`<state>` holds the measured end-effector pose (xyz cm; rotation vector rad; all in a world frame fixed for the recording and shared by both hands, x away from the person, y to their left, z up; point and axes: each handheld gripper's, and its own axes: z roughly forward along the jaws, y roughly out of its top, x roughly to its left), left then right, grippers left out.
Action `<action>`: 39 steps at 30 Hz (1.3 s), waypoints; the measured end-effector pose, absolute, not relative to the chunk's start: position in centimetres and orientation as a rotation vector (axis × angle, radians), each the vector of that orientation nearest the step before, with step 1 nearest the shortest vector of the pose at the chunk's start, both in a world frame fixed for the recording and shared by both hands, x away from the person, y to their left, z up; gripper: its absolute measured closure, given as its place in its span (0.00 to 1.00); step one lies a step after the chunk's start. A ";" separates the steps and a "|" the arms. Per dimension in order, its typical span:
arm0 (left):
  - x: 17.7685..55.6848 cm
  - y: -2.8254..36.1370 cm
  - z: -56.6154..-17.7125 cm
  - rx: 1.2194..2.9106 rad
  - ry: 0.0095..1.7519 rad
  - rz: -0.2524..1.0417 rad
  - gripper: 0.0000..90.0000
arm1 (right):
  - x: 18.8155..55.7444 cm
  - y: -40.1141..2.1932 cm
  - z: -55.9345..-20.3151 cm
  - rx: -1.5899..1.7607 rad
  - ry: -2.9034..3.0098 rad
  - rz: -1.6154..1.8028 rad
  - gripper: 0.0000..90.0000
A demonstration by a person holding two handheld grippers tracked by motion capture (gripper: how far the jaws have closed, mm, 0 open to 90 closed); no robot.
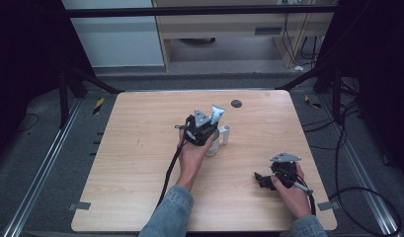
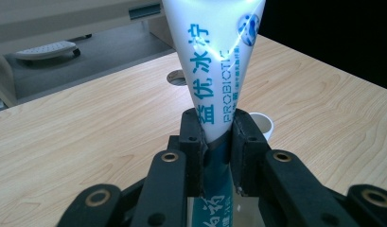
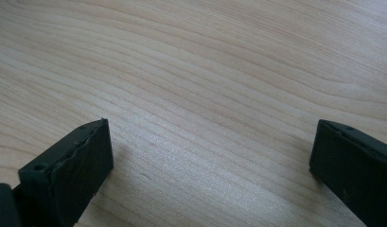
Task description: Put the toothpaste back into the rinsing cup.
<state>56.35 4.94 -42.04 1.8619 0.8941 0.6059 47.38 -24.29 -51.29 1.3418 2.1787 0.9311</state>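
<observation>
High view: left gripper (image 1: pixel 205 129) clamps the white-and-blue plastic toothpaste tube (image 1: pixel 217 115) upright over the white handled cup (image 1: pixel 217 140) mid-table; cup contents hidden. Right gripper (image 1: pixel 265 180) rests spread wide on bare wood.

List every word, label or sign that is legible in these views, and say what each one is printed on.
"益优冰柠": large blue characters running along the white squeezable tube held in the left tongs.
"PROBIOTIC": thin blue capitals beside them on the same tube.
A smaller line of characters next to "PROBIOTIC": too small to read.
White characters on the tube's teal lower band: partly cut off, not readable.
The wooden table and white cup: no text.
</observation>
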 end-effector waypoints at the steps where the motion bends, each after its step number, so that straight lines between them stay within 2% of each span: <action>1: 56.4 4.9 -42.0 1.865 0.897 0.605 0.85 | 47.4 -24.3 -51.3 1.342 2.179 0.931 0.01; 30: 56.8 4.8 -41.7 1.899 0.920 0.579 0.82 | 47.4 -24.3 -51.3 1.342 2.179 0.931 0.01; 39: 56.8 4.9 -41.6 1.894 0.918 0.588 0.78 | 47.4 -24.3 -51.3 1.342 2.179 0.931 0.01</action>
